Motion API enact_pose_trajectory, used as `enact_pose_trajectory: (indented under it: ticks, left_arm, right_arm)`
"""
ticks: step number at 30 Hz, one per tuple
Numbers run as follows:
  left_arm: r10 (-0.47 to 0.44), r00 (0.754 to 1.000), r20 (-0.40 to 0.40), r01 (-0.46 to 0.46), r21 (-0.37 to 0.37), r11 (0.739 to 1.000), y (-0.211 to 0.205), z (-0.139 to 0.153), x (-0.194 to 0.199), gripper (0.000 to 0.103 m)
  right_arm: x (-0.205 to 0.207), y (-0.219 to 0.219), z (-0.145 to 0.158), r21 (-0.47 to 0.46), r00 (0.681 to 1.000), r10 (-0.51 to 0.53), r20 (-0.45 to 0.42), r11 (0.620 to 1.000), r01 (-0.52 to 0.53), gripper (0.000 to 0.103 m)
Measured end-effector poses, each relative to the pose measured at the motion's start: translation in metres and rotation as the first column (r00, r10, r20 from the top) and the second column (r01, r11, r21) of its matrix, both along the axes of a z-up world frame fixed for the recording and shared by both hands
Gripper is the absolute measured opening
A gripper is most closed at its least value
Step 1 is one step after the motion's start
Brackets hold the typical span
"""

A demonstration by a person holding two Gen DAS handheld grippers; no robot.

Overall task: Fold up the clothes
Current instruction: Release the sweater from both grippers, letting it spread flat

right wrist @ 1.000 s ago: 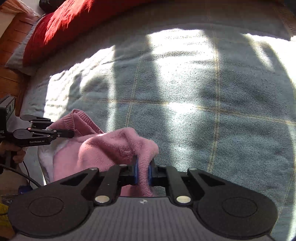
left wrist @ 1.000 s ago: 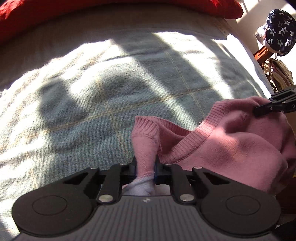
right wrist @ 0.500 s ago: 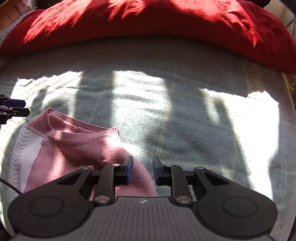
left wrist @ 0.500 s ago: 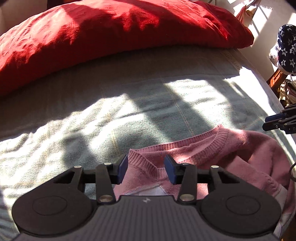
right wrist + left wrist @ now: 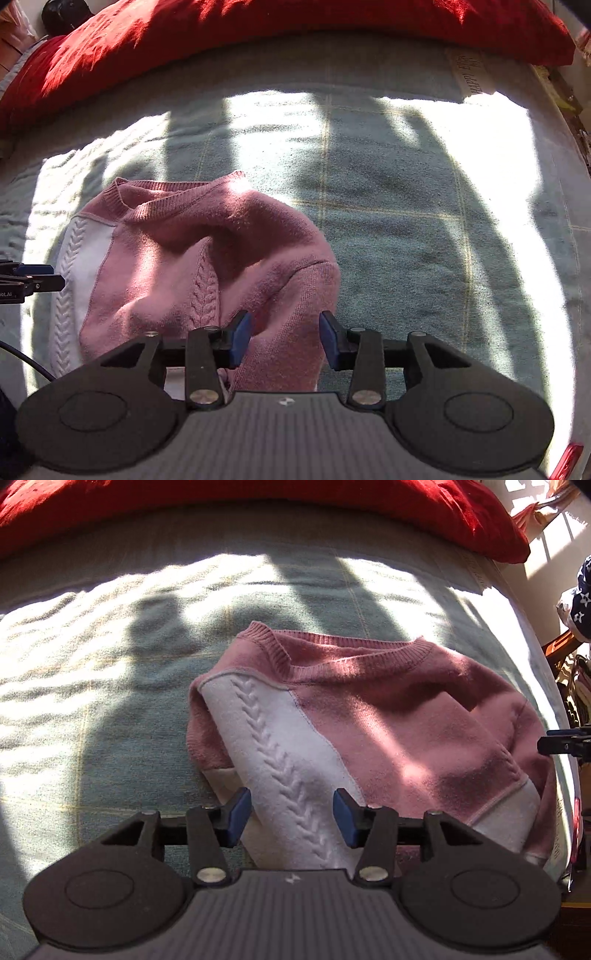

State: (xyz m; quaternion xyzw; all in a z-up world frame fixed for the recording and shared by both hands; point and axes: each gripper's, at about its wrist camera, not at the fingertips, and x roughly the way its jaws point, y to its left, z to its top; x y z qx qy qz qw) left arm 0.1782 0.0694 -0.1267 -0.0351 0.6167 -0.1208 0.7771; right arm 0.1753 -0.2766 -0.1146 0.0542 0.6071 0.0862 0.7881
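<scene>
A pink knit sweater (image 5: 388,720) with a white cable-knit panel (image 5: 273,746) lies bunched and folded over on the bed, neckline toward the pillow. My left gripper (image 5: 291,818) hovers above the white panel; its jaws are opening and its pads touch nothing. In the right wrist view the sweater (image 5: 177,258) lies at lower left. Above its pink right side hangs my right gripper (image 5: 285,339), jaws also opening, with cloth below them but none pinched. Each gripper shows at the other view's edge: the right gripper (image 5: 565,744) and the left gripper (image 5: 33,282).
The bed carries a grey-green blanket (image 5: 92,686) with thin yellow checks, sunlit in patches. A long red pillow (image 5: 258,502) runs along the far side. Past the bed's right edge hang a navy star-print cloth (image 5: 583,602) and other clothes. The blanket (image 5: 443,221) stretches right of the sweater.
Both grippers were shut on the sweater's edges a second ago. They have let go, opened, and drawn back and up. The sweater now lies on the blanket.
</scene>
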Motion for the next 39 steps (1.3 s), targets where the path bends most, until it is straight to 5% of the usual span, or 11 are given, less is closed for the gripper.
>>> enact_pose_trajectory:
  ticks: [13,22,23,25,26,32,39]
  left_arm:
    - [-0.008,0.983,-0.184,-0.01,-0.095,0.995,-0.03,-0.017,-0.107,0.063]
    - [0.036,0.978,-0.207,-0.06,-0.109,0.992,-0.036,-0.037,-0.113,0.064]
    - [0.031,0.979,-0.202,-0.053,-0.107,0.993,-0.036,-0.036,-0.112,0.064]
    - [0.022,0.98,-0.197,-0.044,-0.105,0.994,-0.037,-0.034,-0.112,0.064]
    - [0.021,0.981,-0.195,-0.042,-0.104,0.994,-0.037,-0.032,-0.113,0.064]
    - [0.012,0.984,-0.179,-0.031,-0.101,0.994,-0.036,-0.023,-0.11,0.065]
    - [0.002,0.985,-0.172,-0.02,-0.101,0.995,-0.036,-0.019,-0.106,0.065]
  right_arm:
    - [-0.106,0.019,-0.002,0.071,0.993,-0.035,-0.11,0.997,0.043,0.056]
    - [-0.121,0.011,-0.039,0.122,0.976,-0.176,-0.128,0.974,0.192,0.056]
    - [-0.119,0.007,-0.042,0.151,0.972,-0.192,-0.134,0.966,0.211,0.052]
    - [-0.117,0.004,-0.041,0.181,0.973,-0.194,-0.127,0.96,0.215,0.025]
    - [-0.116,0.005,-0.038,0.164,0.976,-0.18,-0.119,0.966,0.199,0.01]
    - [-0.113,-0.024,-0.013,0.016,0.985,-0.163,-0.053,0.986,0.164,0.01]
    - [-0.078,-0.078,0.008,-0.251,0.988,-0.14,0.066,0.956,0.152,0.01]
